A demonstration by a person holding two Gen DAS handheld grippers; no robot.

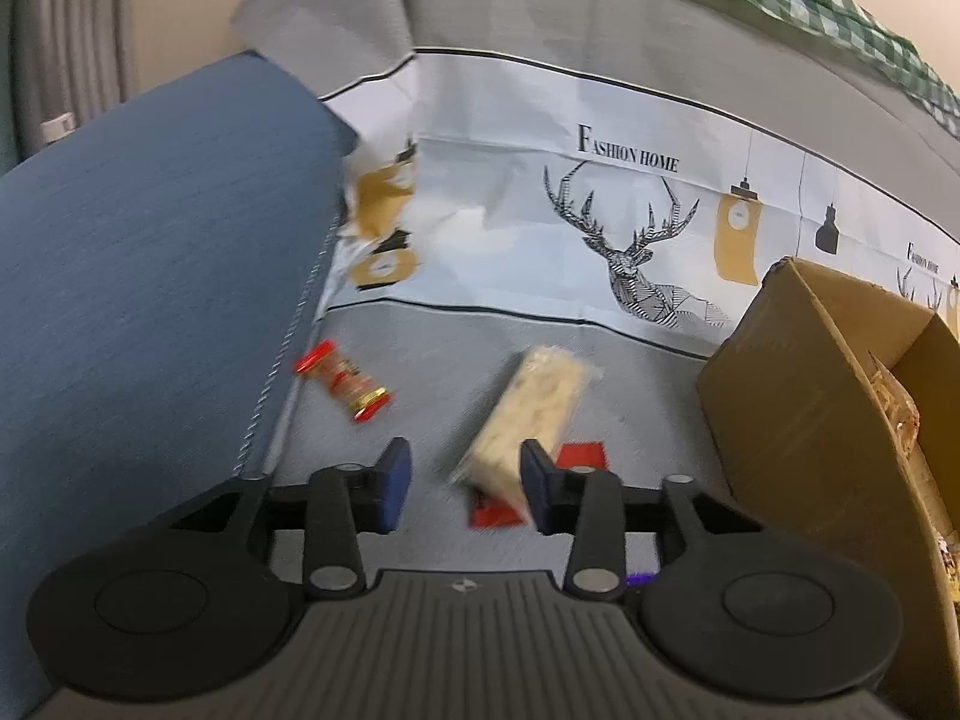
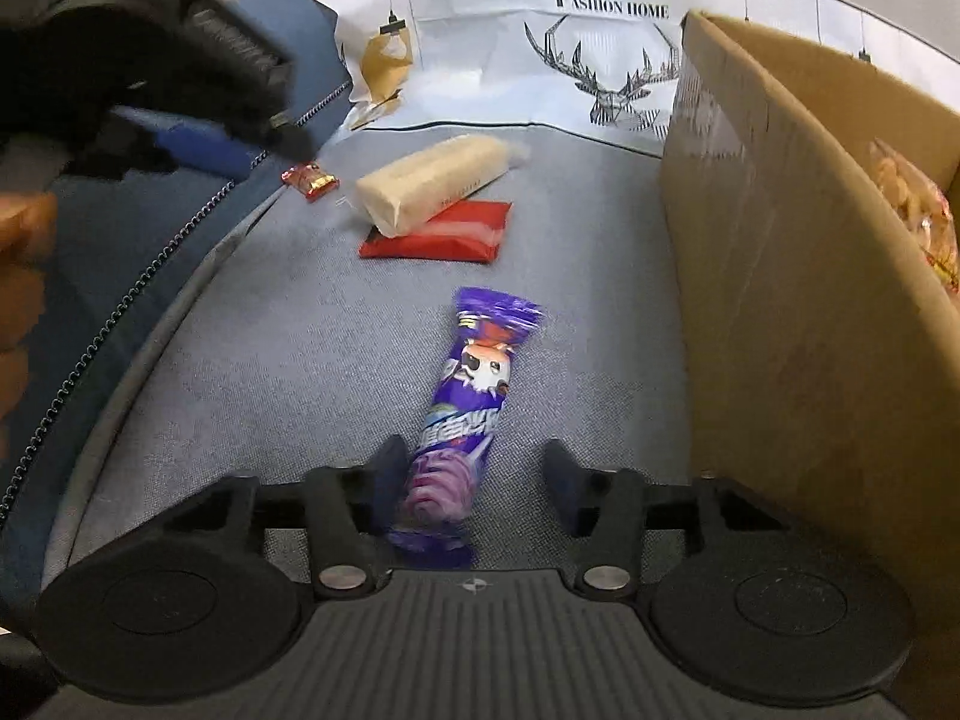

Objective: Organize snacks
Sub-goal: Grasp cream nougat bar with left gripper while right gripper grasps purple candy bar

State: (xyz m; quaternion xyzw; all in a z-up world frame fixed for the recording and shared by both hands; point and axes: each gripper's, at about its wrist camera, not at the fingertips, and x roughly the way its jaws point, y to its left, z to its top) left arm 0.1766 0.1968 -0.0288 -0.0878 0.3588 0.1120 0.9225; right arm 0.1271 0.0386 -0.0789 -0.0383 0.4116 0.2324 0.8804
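On the grey cloth lie a pale snack bar (image 1: pixel 528 414) (image 2: pixel 432 180), resting partly on a flat red packet (image 1: pixel 579 456) (image 2: pixel 444 234), a small red-and-gold candy (image 1: pixel 342 381) (image 2: pixel 310 180), and a purple packet (image 2: pixel 468 384). My left gripper (image 1: pixel 467 483) stands open just over the bar's near end, which sits close to the right pad. My right gripper (image 2: pixel 474 477) is open too. The purple packet's near end lies between its fingers, nearer the left one, and neither pad presses on it.
An open cardboard box (image 1: pixel 798 396) (image 2: pixel 780 240) with bagged snacks (image 2: pixel 912 210) inside stands on the right. A blue zippered fabric piece (image 1: pixel 150 300) (image 2: pixel 120 324) fills the left. A deer-print cloth (image 1: pixel 630 252) lies behind. A hand (image 2: pixel 18 276) shows at the left edge.
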